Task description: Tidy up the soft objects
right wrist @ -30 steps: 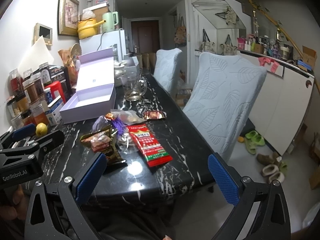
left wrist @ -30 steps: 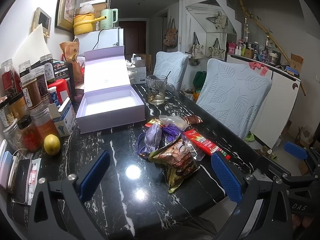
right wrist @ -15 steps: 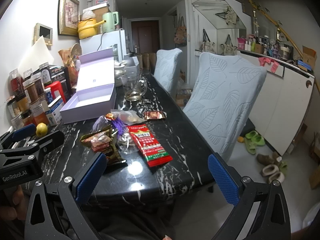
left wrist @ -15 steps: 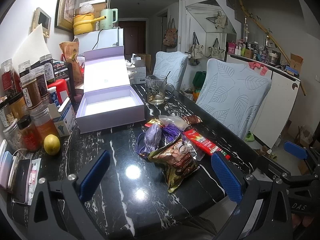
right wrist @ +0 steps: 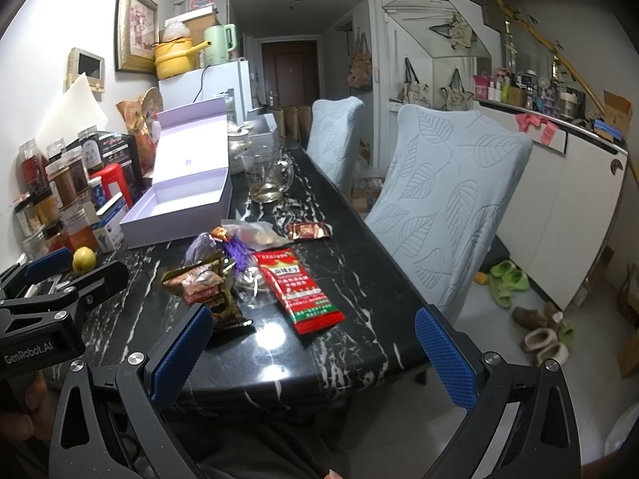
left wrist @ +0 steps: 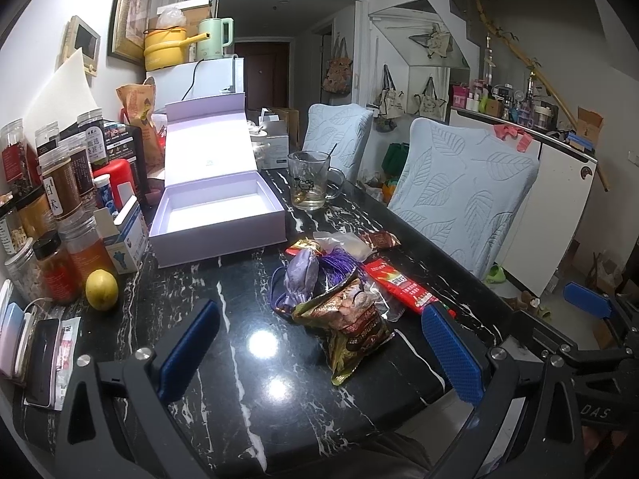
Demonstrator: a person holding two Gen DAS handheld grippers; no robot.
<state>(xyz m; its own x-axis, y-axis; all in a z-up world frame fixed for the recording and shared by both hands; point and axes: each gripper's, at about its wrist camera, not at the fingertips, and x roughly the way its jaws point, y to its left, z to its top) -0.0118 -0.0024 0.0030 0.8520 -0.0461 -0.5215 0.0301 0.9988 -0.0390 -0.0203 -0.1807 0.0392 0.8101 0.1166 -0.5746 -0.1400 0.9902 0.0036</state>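
A pile of soft things sits in the middle of the black marble table (left wrist: 247,379). In the pile are a brown snack bag (left wrist: 351,327), a purple pouch (left wrist: 300,275) with a purple tassel (left wrist: 339,261), a red packet (left wrist: 403,285), a clear plastic bag (left wrist: 347,241) and a small brown candy wrapper (left wrist: 379,238). Behind the pile is a light purple box (left wrist: 217,215) with its lid standing up, and nothing can be seen inside it. Just beside the box stands a glass mug (left wrist: 313,179) with a little pale drink at the bottom and a spoon in it. On the left side are jars (left wrist: 68,183) filled with brown and red stuff, and a lemon (left wrist: 102,289) rests on the table near them. The left gripper (left wrist: 319,347) hangs over the near edge of the table with its blue fingers wide apart, holding nothing. The right gripper (right wrist: 315,355) is wide apart too, and it holds nothing.
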